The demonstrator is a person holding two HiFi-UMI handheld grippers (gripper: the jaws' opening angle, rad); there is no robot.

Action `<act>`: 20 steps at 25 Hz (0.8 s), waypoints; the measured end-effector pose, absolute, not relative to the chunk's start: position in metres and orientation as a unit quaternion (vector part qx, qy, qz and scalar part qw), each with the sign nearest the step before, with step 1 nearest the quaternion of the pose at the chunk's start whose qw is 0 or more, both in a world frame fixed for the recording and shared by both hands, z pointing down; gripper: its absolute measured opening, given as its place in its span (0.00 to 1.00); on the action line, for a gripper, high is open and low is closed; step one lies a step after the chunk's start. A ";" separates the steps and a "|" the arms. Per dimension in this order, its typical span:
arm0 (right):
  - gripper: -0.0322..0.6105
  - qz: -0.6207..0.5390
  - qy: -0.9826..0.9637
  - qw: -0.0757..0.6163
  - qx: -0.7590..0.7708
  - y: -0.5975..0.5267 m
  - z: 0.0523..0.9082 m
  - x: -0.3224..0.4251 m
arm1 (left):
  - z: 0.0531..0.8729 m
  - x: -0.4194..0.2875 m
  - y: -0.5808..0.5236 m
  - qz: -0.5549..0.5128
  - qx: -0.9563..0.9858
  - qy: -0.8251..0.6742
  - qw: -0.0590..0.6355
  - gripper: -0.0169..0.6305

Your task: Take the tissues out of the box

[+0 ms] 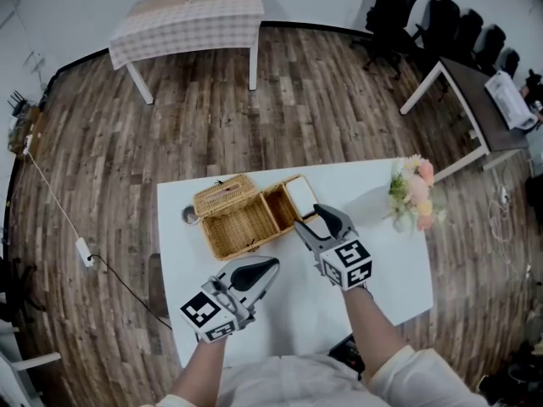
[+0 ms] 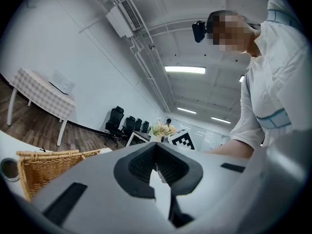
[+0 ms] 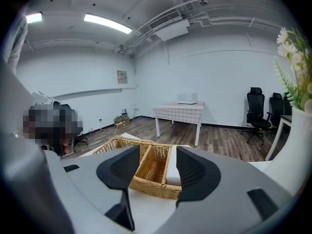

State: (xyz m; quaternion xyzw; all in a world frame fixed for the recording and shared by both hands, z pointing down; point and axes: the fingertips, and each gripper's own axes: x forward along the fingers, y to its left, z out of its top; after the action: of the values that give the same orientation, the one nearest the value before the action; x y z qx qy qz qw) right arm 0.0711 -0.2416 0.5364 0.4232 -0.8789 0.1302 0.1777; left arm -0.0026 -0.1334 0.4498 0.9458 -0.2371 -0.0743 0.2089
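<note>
A wicker box (image 1: 242,227) stands on the white table (image 1: 390,270) with its woven lid (image 1: 225,195) folded back. White tissues (image 1: 303,197) lie in its right-hand compartment. My right gripper (image 1: 310,219) hovers just in front of that end, open, with nothing between its pads. In the right gripper view the box (image 3: 153,165) and tissues (image 3: 171,172) show through the gap of the right gripper (image 3: 157,167). My left gripper (image 1: 270,265) stays low at the front left, shut and empty, short of the box (image 2: 44,167). Its own view shows the left gripper (image 2: 156,152) with tips together.
A vase of flowers (image 1: 413,195) stands at the table's right edge. A small round object (image 1: 189,216) lies left of the box. Beyond the table are wooden floor, a chequered table (image 1: 191,15) and black office chairs (image 1: 390,11).
</note>
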 end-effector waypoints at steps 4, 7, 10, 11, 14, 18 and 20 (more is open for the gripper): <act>0.45 0.126 -0.871 0.201 0.431 -0.253 0.549 0.074 | 0.452 0.000 -0.135 -0.070 0.947 -0.232 0.211 0.02; 0.45 0.127 -0.863 0.215 0.439 -0.262 0.559 0.077 | 0.454 0.001 -0.136 -0.067 0.948 -0.229 0.211 0.02; 0.47 0.130 -0.853 0.228 0.451 -0.269 0.568 0.084 | 0.457 0.004 -0.138 -0.065 0.949 -0.226 0.211 0.02; 0.48 0.132 -0.850 0.231 0.454 -0.271 0.571 0.087 | 0.458 0.004 -0.138 -0.064 0.949 -0.226 0.212 0.02; 0.49 0.137 -0.845 0.244 0.456 -0.276 0.579 0.089 | 0.462 0.007 -0.139 -0.064 0.948 -0.224 0.217 0.02; 0.49 0.140 -0.838 0.266 0.456 -0.281 0.590 0.089 | 0.467 0.011 -0.140 -0.061 0.948 -0.219 0.222 0.02; 0.49 0.142 -0.834 0.274 0.457 -0.283 0.596 0.090 | 0.469 0.013 -0.140 -0.061 0.948 -0.217 0.225 0.02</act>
State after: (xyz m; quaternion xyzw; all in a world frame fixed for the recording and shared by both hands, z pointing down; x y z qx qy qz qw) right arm 0.0899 -0.2826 0.5957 0.4574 -0.8341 0.1420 0.2737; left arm 0.0128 -0.1400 0.4691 0.9481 -0.2167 -0.0609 0.2246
